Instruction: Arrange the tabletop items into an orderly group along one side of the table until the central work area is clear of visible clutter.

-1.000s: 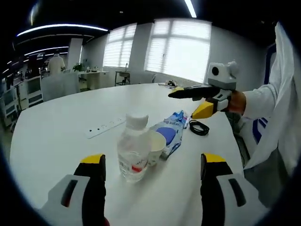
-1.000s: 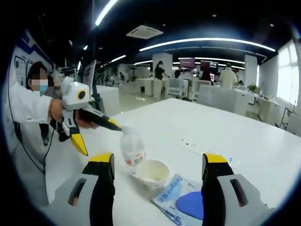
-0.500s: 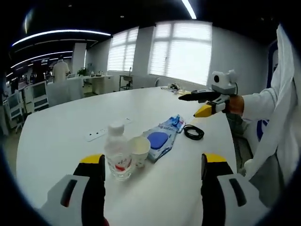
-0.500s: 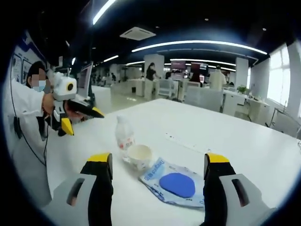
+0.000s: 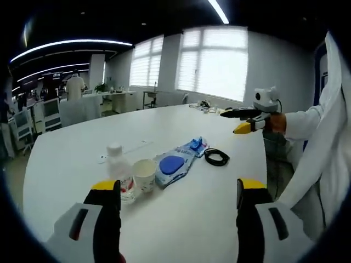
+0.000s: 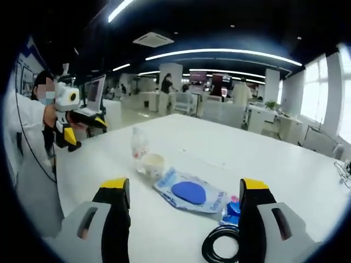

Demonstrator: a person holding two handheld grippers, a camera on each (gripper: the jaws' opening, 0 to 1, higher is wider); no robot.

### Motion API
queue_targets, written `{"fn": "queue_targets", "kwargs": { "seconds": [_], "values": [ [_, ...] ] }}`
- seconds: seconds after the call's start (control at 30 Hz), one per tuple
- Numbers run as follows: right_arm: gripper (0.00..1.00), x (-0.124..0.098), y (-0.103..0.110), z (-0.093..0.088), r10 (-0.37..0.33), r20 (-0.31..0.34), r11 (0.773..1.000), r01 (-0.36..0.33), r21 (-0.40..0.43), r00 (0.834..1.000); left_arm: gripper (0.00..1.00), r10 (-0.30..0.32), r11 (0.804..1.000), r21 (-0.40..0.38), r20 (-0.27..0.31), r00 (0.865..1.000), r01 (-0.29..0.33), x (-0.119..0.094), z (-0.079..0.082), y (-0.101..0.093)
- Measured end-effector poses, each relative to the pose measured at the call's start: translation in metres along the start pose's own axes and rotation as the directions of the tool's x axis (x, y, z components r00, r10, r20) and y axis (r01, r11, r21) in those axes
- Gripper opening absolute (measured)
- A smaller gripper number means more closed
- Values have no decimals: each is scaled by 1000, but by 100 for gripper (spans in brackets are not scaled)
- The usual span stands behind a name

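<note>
White table holds a bottle, cup, blue packet and black cable coil in a row; both grippers, left gripper and right gripper, hover with jaws apart, empty; judging by this, grouping looks done, or needs one item picked next

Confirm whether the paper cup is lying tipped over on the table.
No. The paper cup stands upright with its open mouth up, beside the water bottle on the white table.

Large blinded windows line the far wall of an open office. Ceiling light strips curve overhead. Desks and chairs stand beyond the white table, where several people stand. A power strip lies on the table.
</note>
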State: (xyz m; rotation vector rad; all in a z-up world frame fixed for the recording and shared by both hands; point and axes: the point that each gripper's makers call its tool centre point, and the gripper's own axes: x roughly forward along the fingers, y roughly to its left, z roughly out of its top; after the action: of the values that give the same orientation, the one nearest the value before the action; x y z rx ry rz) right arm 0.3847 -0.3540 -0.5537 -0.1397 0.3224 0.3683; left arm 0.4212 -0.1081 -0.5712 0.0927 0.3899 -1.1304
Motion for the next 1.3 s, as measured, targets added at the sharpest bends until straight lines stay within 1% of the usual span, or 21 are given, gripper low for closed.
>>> {"fn": "queue_targets", "kwargs": {
  "seconds": [0.03,0.17,0.23,0.3,0.33,0.4,0.5,0.53,0.57,0.6,0.83,0.9,0.97,1.03,1.23,1.3],
  "values": [
    [81,-12,-5,-2,-14,4,1000,14,2,1000,90,0,1000,5,-4,1000,0,-2,-1,-8],
    [82,-41,-15,-8,-51,7,999,51,10,999,92,7,1000,-5,5,1000,-7,-8,-2,-26],
    [82,-51,-19,-13,-64,2,998,64,13,998,91,10,1000,-3,12,1000,-10,-9,-3,-33],
    [82,-65,-23,-19,-76,-3,997,76,18,997,91,11,1000,-12,13,1000,-11,-9,-5,-45],
    [82,-74,-28,-24,-85,-6,996,85,19,996,92,15,1000,-15,21,1000,-14,-9,-5,-49],
    [82,-87,-35,-34,-99,-15,995,100,24,995,91,21,1000,-24,24,999,-20,-7,-6,-57],
    [82,-102,-39,-52,-116,-41,992,118,36,992,92,33,999,-35,29,999,-32,-8,-11,-65],
    [82,-108,-42,-61,-124,-54,991,127,42,991,92,37,999,-41,22,999,-36,-7,-15,-68],
    [82,-110,-42,-64,-126,-60,991,129,45,990,92,40,998,-43,18,999,-39,-7,-18,-70],
    [82,-116,-43,-71,-131,-74,990,135,47,989,92,43,998,-49,17,999,-42,-6,-21,-74],
    [82,-151,-50,-105,-152,-121,984,161,70,981,92,48,996,-73,3,999,-48,-7,-32,-97],
    [82,-158,-50,-111,-154,-128,984,164,74,980,92,53,996,-65,-13,998,-54,-6,-36,-100],
    [82,-164,-51,-117,-155,-137,983,166,74,978,92,51,996,-74,-9,999,-51,-4,-38,-106],
    [82,-168,-51,-120,-154,-140,983,166,79,978,92,49,996,-70,-19,999,-51,-4,-41,-111],
    [82,-173,-57,-129,-151,-143,983,164,80,978,91,54,996,-75,-21,998,-56,-5,-43,-115],
    [82,-173,-56,-129,-149,-137,984,161,82,979,91,60,996,-68,-22,998,-61,-7,-42,-116]
  ]
}}
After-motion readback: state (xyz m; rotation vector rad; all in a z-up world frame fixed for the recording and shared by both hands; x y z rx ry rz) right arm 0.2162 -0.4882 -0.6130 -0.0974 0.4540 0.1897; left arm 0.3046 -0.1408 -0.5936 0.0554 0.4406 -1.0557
